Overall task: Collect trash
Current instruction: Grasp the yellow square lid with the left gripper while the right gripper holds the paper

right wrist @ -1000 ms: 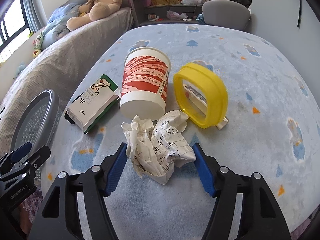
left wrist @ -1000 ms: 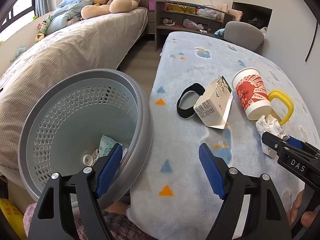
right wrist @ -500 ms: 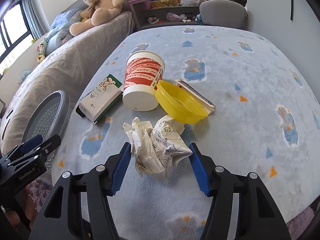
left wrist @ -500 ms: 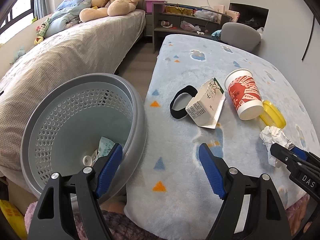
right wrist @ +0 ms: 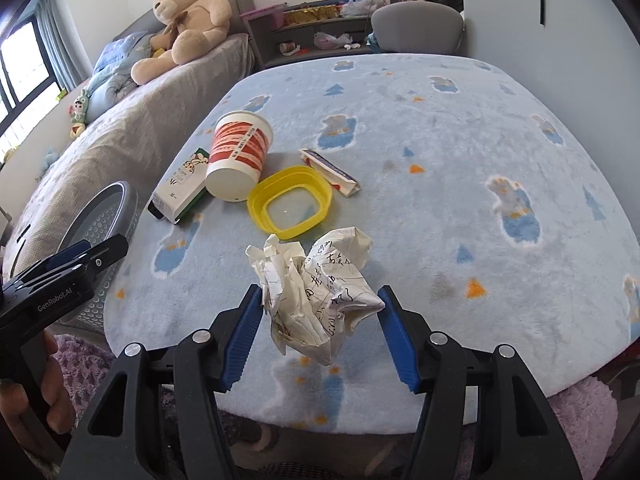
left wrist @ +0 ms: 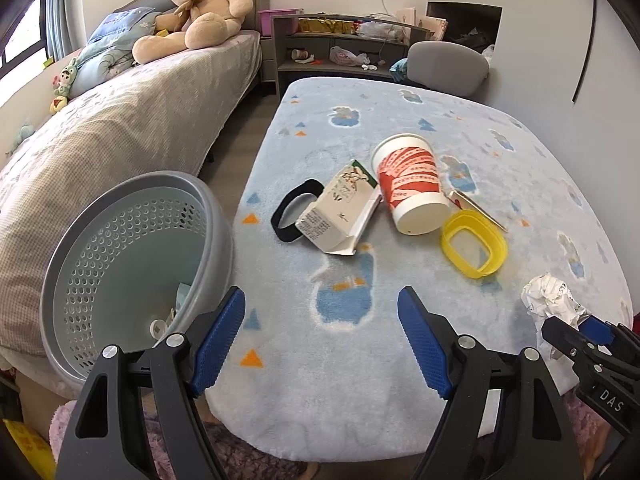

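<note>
My right hand-held gripper [right wrist: 320, 328] has lifted the crumpled paper [right wrist: 320, 284], clamped between its pads, off the desk [right wrist: 460, 184]; low centre of frame. Left hand-held gripper [left wrist: 320, 340] hangs released. Next, the bin [left wrist: 132, 260] at lower left.

Right tool [right wrist: 320, 320] clamping crumpled paper [right wrist: 316, 292], yellow lid [right wrist: 290, 202] beyond

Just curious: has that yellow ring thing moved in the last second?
Yes. The yellow ring stood upright beside the red-and-white cup; it has tipped over and now lies flat on the blanket.
</note>
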